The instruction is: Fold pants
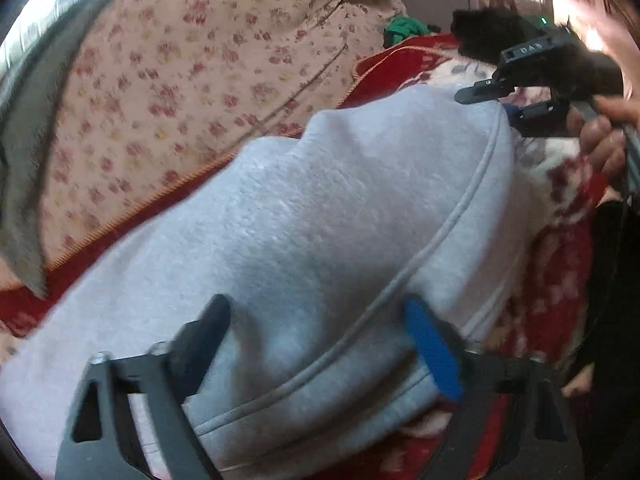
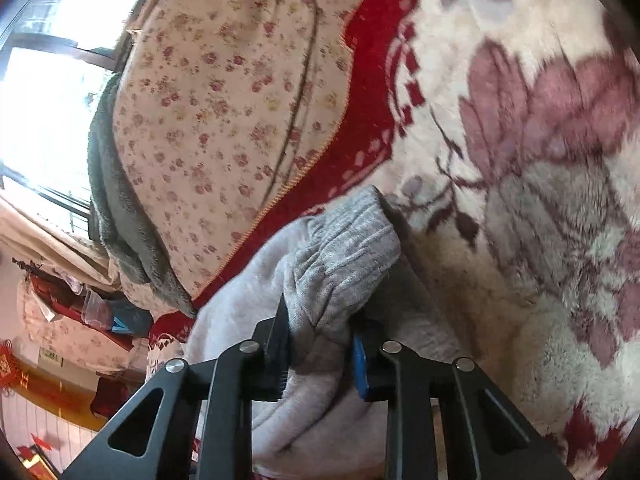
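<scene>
Light grey fleece pants point(image 1: 320, 216) lie on a red and cream floral blanket point(image 2: 520, 120). My left gripper point(image 1: 320, 332) is open, its jaws wide apart just above the pants beside a raised side seam. My right gripper point(image 2: 320, 344) is shut on the ribbed cuff end of the pants point(image 2: 344, 256), which bunches up between its fingers. In the left wrist view the right gripper point(image 1: 516, 96) shows at the far end of the pants, held by a hand.
A cream quilt with small red flowers point(image 1: 192, 92) lies bunched along the blanket's far side, with a grey-green fleece lining point(image 2: 120, 216) at its edge. A bright window point(image 2: 48, 92) is at the left. A green cloth point(image 1: 404, 28) lies far back.
</scene>
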`<state>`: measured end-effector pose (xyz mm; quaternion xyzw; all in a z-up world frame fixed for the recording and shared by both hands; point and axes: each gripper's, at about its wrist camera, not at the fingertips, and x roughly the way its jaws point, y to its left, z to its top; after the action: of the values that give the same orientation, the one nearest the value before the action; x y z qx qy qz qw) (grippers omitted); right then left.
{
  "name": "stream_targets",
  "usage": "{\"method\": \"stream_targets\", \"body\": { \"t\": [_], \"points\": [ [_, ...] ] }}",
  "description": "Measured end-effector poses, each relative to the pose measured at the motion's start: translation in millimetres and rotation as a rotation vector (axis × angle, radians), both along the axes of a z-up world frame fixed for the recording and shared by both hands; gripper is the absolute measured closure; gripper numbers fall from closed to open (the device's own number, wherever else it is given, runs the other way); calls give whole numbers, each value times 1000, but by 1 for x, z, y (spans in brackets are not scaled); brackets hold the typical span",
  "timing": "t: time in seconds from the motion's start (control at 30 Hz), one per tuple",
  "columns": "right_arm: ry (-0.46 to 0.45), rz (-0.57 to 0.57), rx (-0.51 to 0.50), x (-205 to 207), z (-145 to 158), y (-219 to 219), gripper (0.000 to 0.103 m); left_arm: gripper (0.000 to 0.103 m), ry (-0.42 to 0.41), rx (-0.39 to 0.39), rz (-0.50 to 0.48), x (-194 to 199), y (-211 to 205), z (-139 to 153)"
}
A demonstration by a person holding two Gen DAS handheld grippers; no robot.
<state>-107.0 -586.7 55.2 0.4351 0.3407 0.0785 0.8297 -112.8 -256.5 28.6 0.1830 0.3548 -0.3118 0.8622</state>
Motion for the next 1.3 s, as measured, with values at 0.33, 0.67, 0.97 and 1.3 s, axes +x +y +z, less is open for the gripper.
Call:
{"method": "stream_targets", "body": {
  "t": [0.33, 0.67, 0.97, 1.3],
  "points": [
    [-165, 53, 7, -31, 79, 25, 81, 86, 21, -147, -59, -9, 33, 59],
    [61, -47, -26, -78, -1, 4, 83, 58, 38, -135, -35, -18, 31, 46],
    [78, -22, 58, -77, -21, -2, 47, 19, 24, -142, -36, -28, 32, 35],
    [42, 54, -126, -73, -9, 27, 88, 19, 96, -114, -19, -21, 26, 4]
  ]
}}
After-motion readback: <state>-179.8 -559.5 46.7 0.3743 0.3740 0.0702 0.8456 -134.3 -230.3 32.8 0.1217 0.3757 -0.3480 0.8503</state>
